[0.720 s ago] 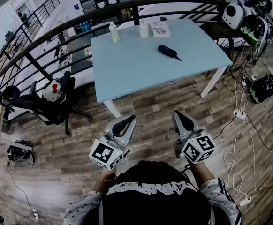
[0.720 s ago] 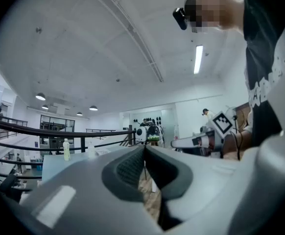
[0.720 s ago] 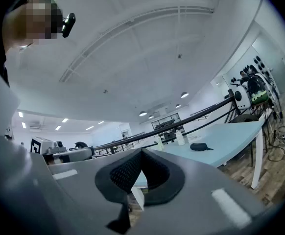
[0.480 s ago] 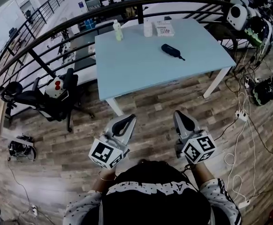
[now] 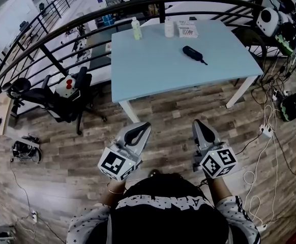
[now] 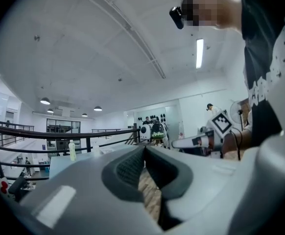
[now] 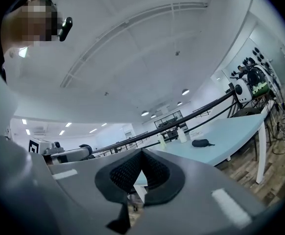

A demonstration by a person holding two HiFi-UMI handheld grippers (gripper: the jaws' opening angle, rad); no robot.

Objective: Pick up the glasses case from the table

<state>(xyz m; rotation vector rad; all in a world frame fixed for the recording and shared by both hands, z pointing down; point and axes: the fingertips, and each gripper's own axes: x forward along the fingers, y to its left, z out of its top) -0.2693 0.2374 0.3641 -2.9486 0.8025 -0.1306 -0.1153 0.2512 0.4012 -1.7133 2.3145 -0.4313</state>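
Looking steeply down from the head camera, I see both grippers held level in front of my body, above a wood plank floor [image 5: 163,113]. The left gripper [image 5: 144,126] is at about 7 o'clock in the picture and the right gripper [image 5: 201,122] at about 5 o'clock, side by side and apart.

In the left gripper view, the jaws of the left gripper [image 6: 143,149] meet at their tips with nothing between them. Only floor shows through the gap behind the tips. In the right gripper view, the jaws of the right gripper [image 7: 141,153] are also closed tip to tip and empty.

A pale blue bench [image 5: 158,78] stands at 12 o'clock, well apart from both grippers. The glasses case [image 5: 192,51], dark and oblong, lies flat on the bench toward its 2 o'clock part, away from the edges. In the right gripper view the glasses case [image 7: 200,143] shows at 2 o'clock of the jaws, far off.

Along the far edge of the bench stand a green bottle [image 5: 136,29], a white bottle [image 5: 169,28] and a small box [image 5: 187,31]. A black railing [image 5: 87,22] curves behind the bench. A black office chair [image 5: 61,98] stands on the floor at the bench's 9 o'clock.
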